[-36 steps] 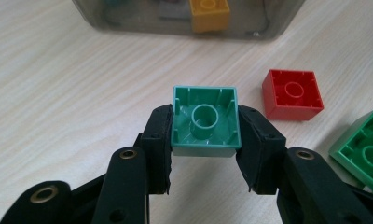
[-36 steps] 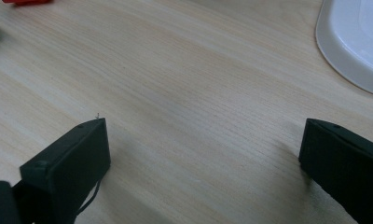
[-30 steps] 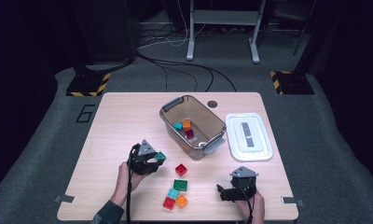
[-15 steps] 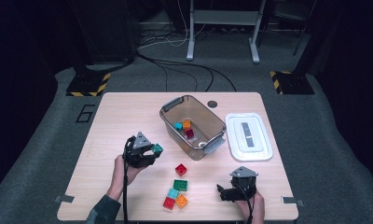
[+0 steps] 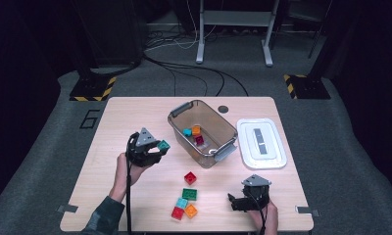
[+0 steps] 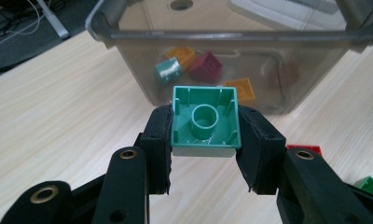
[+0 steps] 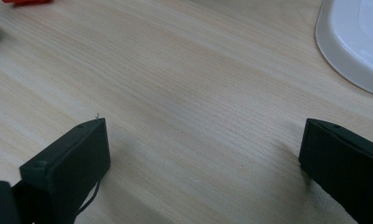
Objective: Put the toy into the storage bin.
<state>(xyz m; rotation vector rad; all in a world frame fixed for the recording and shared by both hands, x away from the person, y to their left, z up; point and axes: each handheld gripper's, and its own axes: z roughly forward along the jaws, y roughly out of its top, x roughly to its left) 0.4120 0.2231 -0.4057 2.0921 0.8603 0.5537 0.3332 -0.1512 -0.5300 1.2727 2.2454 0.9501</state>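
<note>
My left gripper (image 5: pixel 157 149) (image 6: pixel 204 140) is shut on a teal-green square brick (image 5: pixel 163 145) (image 6: pixel 204 120), hollow underside toward its camera, held above the table just left of the clear plastic bin (image 5: pixel 177 126) (image 6: pixel 128 37). Inside the bin lie a teal brick (image 5: pixel 187 132) (image 6: pixel 167 70), an orange brick (image 5: pixel 196 130) (image 6: pixel 181 55), a dark red brick (image 5: pixel 199 140) (image 6: pixel 205 66) and another orange one (image 6: pixel 240 88). My right gripper (image 5: pixel 233 202) (image 7: pixel 203 158) rests open near the table's front right, jaws wide apart over bare wood.
Loose bricks lie on the table between the grippers: red (image 5: pixel 189 177), green (image 5: pixel 189 194), teal (image 5: pixel 182 202), red (image 5: pixel 177 213), orange (image 5: pixel 190 211). The white bin lid (image 5: pixel 260 142) (image 7: pixel 357 42) lies right of the bin. A dark round mark (image 5: pixel 223 108) sits behind it.
My left gripper has risen and moved toward the bin with the teal-green brick in its jaws. The right gripper has stayed put.
</note>
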